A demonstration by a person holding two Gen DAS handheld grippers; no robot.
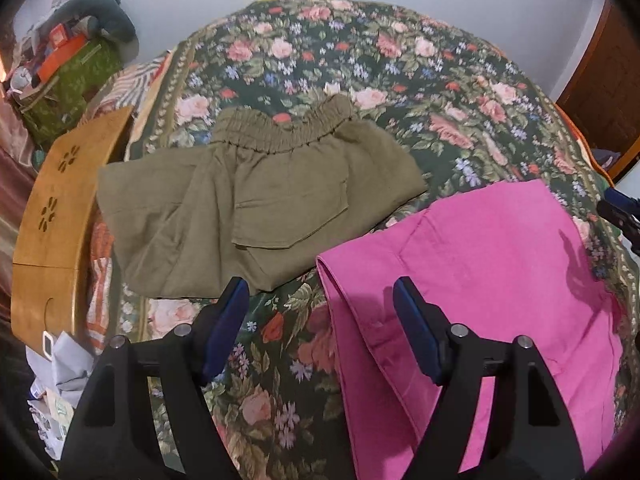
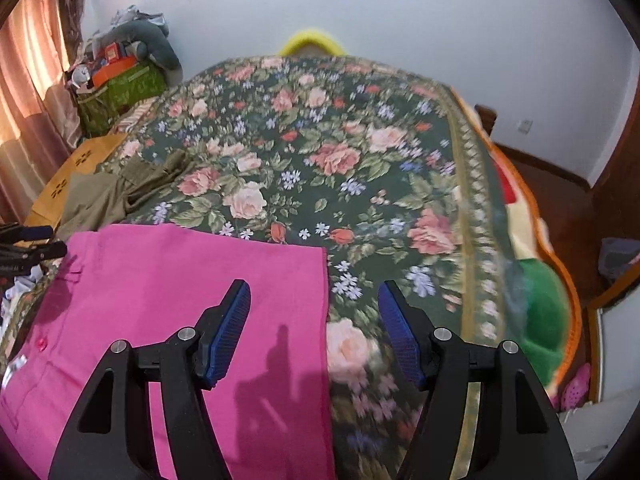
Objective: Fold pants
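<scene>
My left gripper (image 1: 318, 298) has its jaws released, with nothing between them: only the floral bedspread (image 1: 360, 64) shows in the gap at the lower middle of the left wrist view. The pink pants (image 1: 480, 260) lie flat on the bed, filling the lower right of that frame, their folded left edge running just inside my right-hand finger. The olive pants (image 1: 260, 192) sit folded at the centre-left of the frame, waistband towards the top, apart from the pink pair. A wooden board (image 1: 56, 208) lies along the left edge.

My right gripper (image 2: 314, 300) also stands with jaws released and empty. In the right wrist view the pink pants (image 2: 180, 280) cover the lower left, their straight right edge falling in the gap between my two fingers, nearer the left one. The olive pants (image 2: 108, 196) show at the middle left. The bedspread (image 2: 320, 140) fills the rest of the middle.
</scene>
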